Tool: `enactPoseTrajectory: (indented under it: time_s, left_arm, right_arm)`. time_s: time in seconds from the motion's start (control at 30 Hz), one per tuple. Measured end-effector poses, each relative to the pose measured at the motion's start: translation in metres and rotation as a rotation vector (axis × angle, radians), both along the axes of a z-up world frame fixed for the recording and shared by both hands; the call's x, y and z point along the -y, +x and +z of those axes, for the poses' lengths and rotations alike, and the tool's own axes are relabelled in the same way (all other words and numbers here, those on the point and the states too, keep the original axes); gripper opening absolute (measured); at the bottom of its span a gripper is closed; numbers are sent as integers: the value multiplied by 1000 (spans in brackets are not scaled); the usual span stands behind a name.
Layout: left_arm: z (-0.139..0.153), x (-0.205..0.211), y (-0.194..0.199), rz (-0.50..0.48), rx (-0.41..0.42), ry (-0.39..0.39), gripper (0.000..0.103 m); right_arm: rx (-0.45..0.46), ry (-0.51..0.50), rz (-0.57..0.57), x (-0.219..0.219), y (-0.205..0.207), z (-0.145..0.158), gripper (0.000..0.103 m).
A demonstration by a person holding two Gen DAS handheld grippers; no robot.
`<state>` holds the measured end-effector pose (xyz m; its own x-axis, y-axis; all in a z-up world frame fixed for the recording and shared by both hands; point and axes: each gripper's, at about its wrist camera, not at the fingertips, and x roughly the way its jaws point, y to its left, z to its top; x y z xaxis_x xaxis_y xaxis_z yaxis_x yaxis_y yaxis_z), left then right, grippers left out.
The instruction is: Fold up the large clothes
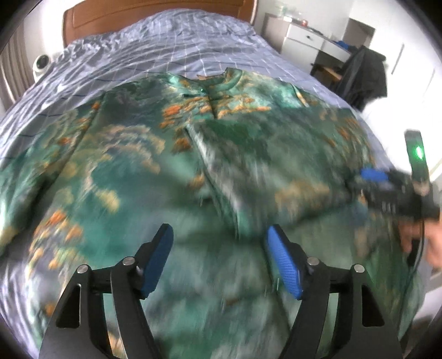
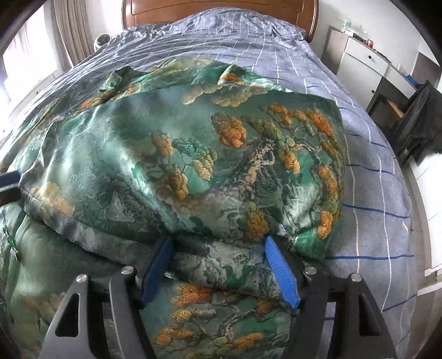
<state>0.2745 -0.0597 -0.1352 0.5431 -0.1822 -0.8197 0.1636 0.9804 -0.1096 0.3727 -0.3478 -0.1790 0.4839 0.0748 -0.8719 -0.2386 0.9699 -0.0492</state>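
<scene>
One fold looks done, the rest is pending.

Left wrist view: blurred. The green robe [image 1: 154,154] lies spread on the bed [image 1: 193,47], collar toward the headboard [image 1: 154,13]. The right-hand side of it appears laid over the middle, its edge running down the front. The far side at picture left is flat, not yet folded. The left gripper [image 1: 219,259] hovers above the lower part of the cloth, tongs spread, nothing between them. The right gripper [image 1: 381,182] shows at the picture's right edge, low over the folded flap, with a hand [image 1: 425,243] behind it.

Right wrist view: sharp. The robe [image 2: 193,154] has one panel turned over onto the body, its hem edge bunched just ahead of the right gripper [image 2: 219,265]. Tongs spread; a ridge of cloth sits between the pads, but whether they press on it I can't tell, it looks loose. A corner of the left gripper [image 2: 8,179] shows at the picture's left edge.

My read: first side fold in, needs smoothing. Left: the other side, then the lengthwise folds.
</scene>
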Motion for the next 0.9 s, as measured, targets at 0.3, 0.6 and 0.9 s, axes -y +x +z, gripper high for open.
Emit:
enactPoseTrajectory:
  time_s: [0.3,0.6,0.9]
  left_arm:
    - [0,-39,-79,26,31,84,81]
    - [0,-87,-117,156,32,6,82]
    - [-4,-120,-139,234,27,-30,84]
  right_arm:
    - [72,-16,-68,-10,-58,45,79]
    - [165,57,-17,-58,-158,73,79]
    - [201,168,-45,-94,-227,75,79]
